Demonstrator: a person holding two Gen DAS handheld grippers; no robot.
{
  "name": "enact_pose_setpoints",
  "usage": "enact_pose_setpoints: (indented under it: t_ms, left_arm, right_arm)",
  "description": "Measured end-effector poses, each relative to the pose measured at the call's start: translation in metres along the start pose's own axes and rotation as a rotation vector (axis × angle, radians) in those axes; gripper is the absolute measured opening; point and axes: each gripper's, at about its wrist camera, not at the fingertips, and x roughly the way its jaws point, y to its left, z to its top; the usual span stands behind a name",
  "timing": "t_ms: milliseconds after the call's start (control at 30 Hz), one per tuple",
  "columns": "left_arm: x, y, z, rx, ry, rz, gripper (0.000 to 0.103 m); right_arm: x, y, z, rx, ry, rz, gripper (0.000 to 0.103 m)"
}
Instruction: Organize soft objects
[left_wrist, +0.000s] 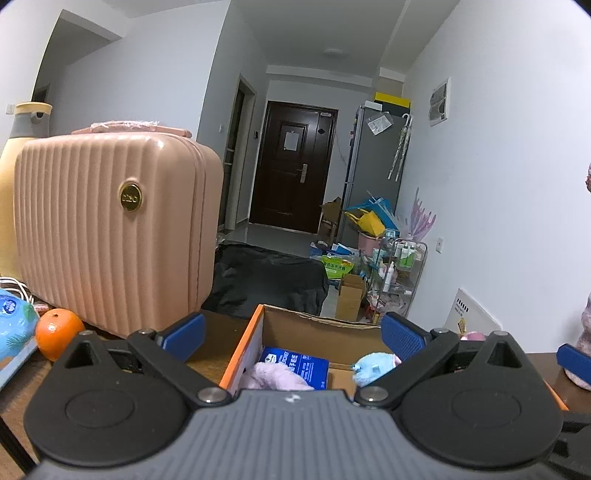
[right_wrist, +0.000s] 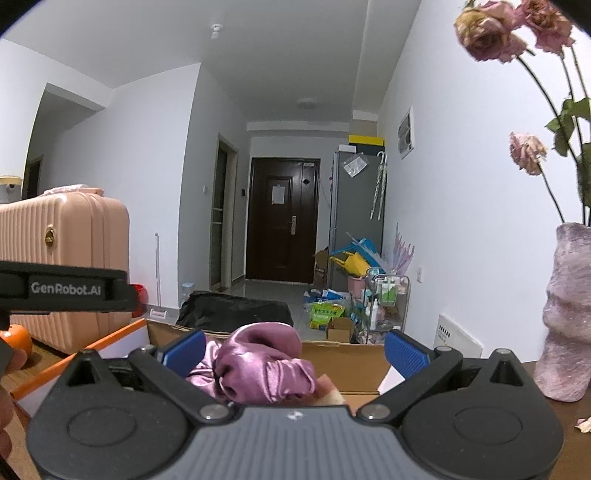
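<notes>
The right tongs (right_wrist: 293, 350) gape over a purple satin cloth (right_wrist: 258, 365) at twelve o'clock in the cardboard box (right_wrist: 343, 354), seemingly released; left tongs (left_wrist: 291, 332) gape too, next seeking another soft item.

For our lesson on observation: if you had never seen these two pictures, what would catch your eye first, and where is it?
The big ribbed pink suitcase stands out first, upright on the dark wooden table at the left. Next comes the shiny purple satin cloth, bunched between the open right gripper's blue fingers over the orange-edged cardboard box. At the far right, wilted pink roses rise from a fuzzy mauve vase.
</notes>
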Motion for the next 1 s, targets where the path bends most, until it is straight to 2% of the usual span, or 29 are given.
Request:
enact_pose_setpoints:
  t_ms: [433,800,1000]
  left_arm:
    - [-0.050,0.006,-0.011,0.017,0.010,-0.039,0.103]
    - [-0.124,0.016,-0.029,0.057,0.014,-0.082,0.103]
    - [-0.172,0.025,-0.043,0.082,0.031,-0.106,0.103]
  right_arm:
    - [-0.062,-0.013,-0.008,0.022,-0.020,-0.019,0.103]
    - [-0.141,-0.023,-0.021,0.065,0.008,-0.027,0.103]
    - [-0.194,-0.024,-0.028,0.096,0.029,0.003,0.103]
